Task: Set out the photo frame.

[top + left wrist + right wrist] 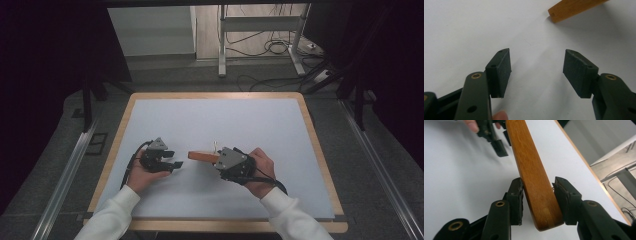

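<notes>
On the table (300, 150), the wooden piece (202, 156) lies between the left tool (173, 159) and right tool (220, 161).

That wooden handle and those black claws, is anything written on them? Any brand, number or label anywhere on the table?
None can be read.
Wooden handle: plain varnished grain, no print.
Right claw and left claw: plain black pads, brass rivets, no markings.
White tabletop: blank.

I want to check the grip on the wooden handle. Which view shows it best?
The right gripper view: the wooden handle sits close up between the jaws. The high view shows a short orange stretch; the left gripper view shows one end.
</notes>
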Demonstrator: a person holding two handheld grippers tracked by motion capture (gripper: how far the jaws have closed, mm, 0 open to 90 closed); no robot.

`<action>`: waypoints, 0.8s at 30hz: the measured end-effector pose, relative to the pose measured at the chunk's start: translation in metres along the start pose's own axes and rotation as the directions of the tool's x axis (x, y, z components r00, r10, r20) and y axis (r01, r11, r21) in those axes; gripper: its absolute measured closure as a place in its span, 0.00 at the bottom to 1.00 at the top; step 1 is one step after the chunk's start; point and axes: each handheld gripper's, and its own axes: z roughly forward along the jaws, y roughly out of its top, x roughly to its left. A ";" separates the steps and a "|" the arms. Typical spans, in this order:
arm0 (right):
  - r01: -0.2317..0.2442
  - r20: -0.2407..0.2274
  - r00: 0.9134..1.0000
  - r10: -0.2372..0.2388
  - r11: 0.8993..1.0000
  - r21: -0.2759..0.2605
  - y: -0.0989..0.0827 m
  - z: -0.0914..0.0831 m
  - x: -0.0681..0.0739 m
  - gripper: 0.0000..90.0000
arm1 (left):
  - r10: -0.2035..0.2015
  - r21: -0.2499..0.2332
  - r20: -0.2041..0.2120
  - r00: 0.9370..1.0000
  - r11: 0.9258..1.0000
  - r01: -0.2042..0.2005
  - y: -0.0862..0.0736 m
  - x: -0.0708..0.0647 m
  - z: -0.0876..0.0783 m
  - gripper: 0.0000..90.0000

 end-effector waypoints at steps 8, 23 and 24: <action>-0.053 0.018 0.998 0.053 0.999 -0.007 -0.002 0.004 -0.013 0.62 | 0.003 0.001 -0.001 1.000 1.000 -0.003 0.000 0.000 0.000 0.43; -0.095 0.051 0.994 0.096 0.995 -0.026 0.001 0.007 -0.029 0.59 | 0.000 0.001 0.005 1.000 1.000 0.000 0.001 -0.001 0.002 0.42; -0.097 0.055 0.994 0.099 0.995 -0.028 0.001 0.007 -0.030 0.59 | -0.001 -0.001 0.005 1.000 1.000 0.001 0.001 -0.002 0.002 0.42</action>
